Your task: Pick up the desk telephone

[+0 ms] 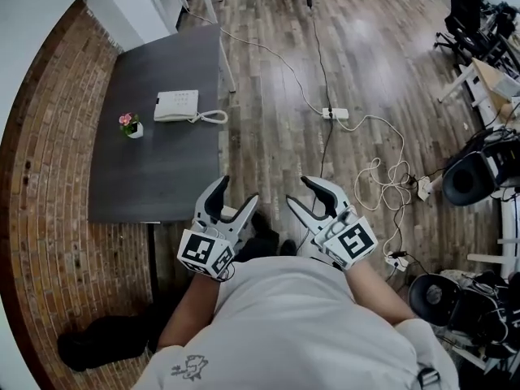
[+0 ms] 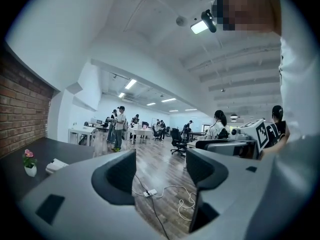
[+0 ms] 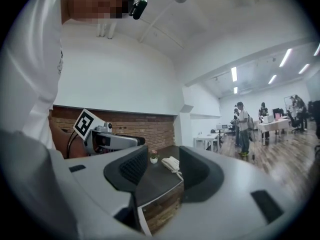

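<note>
The white desk telephone (image 1: pixel 176 105) lies on the far part of a dark grey desk (image 1: pixel 154 177), its coiled cord (image 1: pixel 210 117) trailing to the right. In the right gripper view the telephone (image 3: pixel 171 163) shows small between the jaws, far off; in the left gripper view it (image 2: pixel 56 166) sits at the left edge. My left gripper (image 1: pixel 236 193) hovers just off the desk's near right corner, open and empty. My right gripper (image 1: pixel 298 192) floats beside it over the floor, also open and empty. Both are well short of the telephone.
A small pot with a pink flower (image 1: pixel 130 124) stands left of the telephone. A brick wall (image 1: pixel 41 153) borders the desk's left side. Cables and a power strip (image 1: pixel 335 114) run across the wooden floor. Office chairs (image 1: pixel 467 177) and people (image 2: pixel 119 126) are farther off.
</note>
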The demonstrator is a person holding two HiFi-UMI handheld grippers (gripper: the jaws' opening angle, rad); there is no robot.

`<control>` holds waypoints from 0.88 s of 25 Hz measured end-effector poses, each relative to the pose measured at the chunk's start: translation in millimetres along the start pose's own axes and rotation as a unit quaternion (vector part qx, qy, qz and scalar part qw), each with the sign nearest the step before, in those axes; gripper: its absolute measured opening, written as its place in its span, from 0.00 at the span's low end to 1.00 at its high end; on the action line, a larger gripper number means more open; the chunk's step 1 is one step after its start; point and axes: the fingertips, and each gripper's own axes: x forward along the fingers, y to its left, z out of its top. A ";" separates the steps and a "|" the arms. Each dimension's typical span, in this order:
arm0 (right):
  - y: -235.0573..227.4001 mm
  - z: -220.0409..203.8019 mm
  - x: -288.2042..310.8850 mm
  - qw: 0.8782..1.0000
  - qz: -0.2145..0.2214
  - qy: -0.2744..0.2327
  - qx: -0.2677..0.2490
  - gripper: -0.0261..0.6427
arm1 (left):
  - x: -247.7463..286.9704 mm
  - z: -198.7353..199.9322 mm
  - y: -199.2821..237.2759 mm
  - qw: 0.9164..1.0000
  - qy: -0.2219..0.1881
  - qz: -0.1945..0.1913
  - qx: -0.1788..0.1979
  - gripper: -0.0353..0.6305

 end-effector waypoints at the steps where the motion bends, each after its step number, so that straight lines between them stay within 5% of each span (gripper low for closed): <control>1: -6.2 -1.0 -0.6 1.000 -0.005 0.001 0.000 0.31 | 8.5 0.4 0.1 1.000 0.000 -0.006 0.000 0.54; 12: -89.2 5.3 39.6 0.999 -0.047 0.005 -0.006 0.31 | 109.1 21.2 40.3 0.998 -0.013 -0.056 0.008 0.54; 22: -129.8 13.8 162.6 1.000 -0.013 0.012 -0.005 0.31 | 145.2 55.9 167.9 1.000 -0.023 -0.013 0.010 0.54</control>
